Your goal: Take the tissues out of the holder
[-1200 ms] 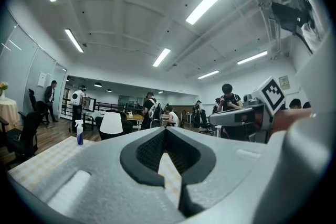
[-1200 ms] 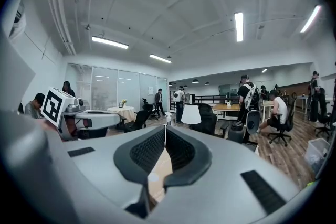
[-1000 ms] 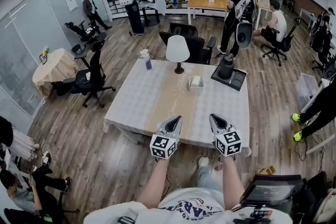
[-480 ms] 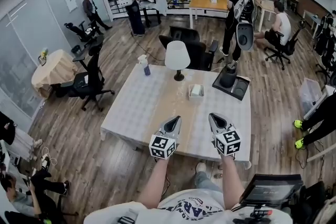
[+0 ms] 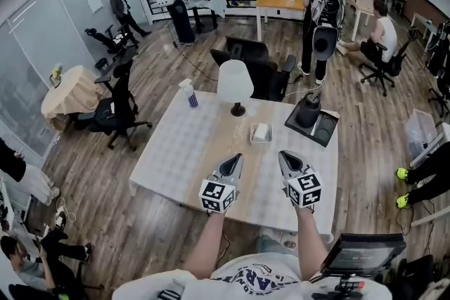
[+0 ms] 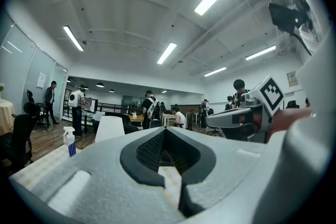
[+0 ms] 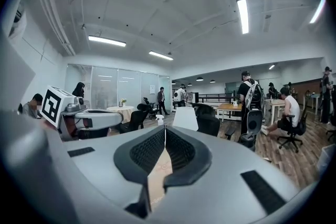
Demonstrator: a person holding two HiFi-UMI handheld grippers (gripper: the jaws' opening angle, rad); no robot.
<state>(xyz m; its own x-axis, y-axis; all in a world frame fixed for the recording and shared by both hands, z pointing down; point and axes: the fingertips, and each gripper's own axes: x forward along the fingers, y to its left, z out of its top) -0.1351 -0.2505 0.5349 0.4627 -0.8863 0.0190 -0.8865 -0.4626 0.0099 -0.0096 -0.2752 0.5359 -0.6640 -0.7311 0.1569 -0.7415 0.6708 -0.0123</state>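
Note:
The tissue holder (image 5: 261, 133), a small pale box with white tissues in it, stands near the middle of the table (image 5: 183, 151), just in front of the lamp. Both grippers hover over the table's near edge, well short of the holder. My left gripper (image 5: 231, 160) is shut and empty, and its jaws meet at the tip (image 6: 164, 129). A hand's width to its right, my right gripper (image 5: 287, 156) is shut too, with nothing between its jaws (image 7: 165, 128). Neither gripper view shows the holder.
A white lamp (image 5: 235, 84) stands behind the holder and a spray bottle (image 5: 188, 93) at the far left corner. A black tray (image 5: 325, 130) with a dark pot sits at the far right. Office chairs and several people are beyond the table.
The view has shifted forward, so the table and holder sit lower and closer in the head view. Both grippers keep their pose, shut and side by side.

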